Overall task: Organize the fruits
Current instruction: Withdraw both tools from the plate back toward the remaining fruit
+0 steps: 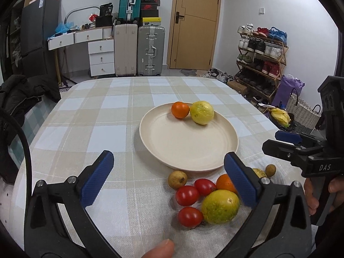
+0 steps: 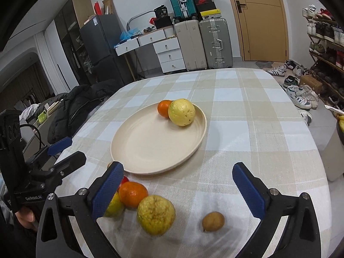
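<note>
Now both tongs hover wide apart and hold nothing above the near edge of the counter (image 1: 86,111), which wears a beige-and-white checked cloth. At the counter's middle sits a round cream plate (image 1: 185,148), and on its far rim a small orange mandarin (image 1: 180,110) touches a pale yellow round fruit (image 1: 202,112).

Just off the plate's near rim, loose fruit lies in a cluster on the cloth. Between the blue-padded fingers of the left tongs (image 1: 169,178) are three red tomatoes (image 1: 187,195), a small tan-yellow fruit (image 1: 177,179), a green-yellow citrus (image 1: 220,206) and a second orange mandarin (image 1: 224,182), partly behind the right-hand pad. A small brown round fruit (image 1: 270,169) lies beyond, toward the right tongs (image 1: 277,142).

From the right wrist, the right tongs (image 2: 178,190) frame a bumpy yellow citrus (image 2: 155,214), with the small brown fruit lying apart to its right.
</note>
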Tool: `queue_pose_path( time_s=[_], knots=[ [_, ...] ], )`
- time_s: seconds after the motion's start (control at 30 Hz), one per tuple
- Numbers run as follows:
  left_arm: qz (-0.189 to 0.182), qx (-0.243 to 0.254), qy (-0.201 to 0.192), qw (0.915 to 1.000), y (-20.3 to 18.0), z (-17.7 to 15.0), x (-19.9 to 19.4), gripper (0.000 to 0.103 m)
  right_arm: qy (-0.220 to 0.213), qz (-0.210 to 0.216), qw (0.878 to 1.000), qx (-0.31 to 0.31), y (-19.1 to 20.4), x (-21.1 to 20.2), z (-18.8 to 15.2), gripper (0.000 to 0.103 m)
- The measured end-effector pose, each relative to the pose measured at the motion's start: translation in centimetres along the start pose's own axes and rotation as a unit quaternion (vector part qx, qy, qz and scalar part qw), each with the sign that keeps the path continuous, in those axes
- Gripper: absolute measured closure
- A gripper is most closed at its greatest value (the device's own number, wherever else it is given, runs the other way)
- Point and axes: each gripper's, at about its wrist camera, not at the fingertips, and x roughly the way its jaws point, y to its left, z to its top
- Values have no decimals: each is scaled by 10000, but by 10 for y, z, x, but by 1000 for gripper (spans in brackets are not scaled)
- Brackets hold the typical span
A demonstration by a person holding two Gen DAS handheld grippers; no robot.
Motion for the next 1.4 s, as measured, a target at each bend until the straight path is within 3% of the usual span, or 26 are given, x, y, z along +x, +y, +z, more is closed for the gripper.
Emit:
queue_pose_path(
  time_s=[0.27, 0.5, 1.0, 1.4],
  knots=[
    [-173, -3, 22, 9998, -5, -8, -20, 1, 56, 1, 9999, -103, 1, -12, -12, 0],
    [-181, 299, 19, 9994, -22, -22, -29, 1, 129, -109, 9995, -272, 4, -17, -21, 0],
    [-312, 288, 326, 9986, -24, -27, -19, 1, 511, -410, 9965, -516, -10, -14, -29, 0],
    [-450, 692, 527, 9952, -42, -34, -9, 1, 879, -713, 9933, -242, -40, -4, -34, 0]
  ],
)
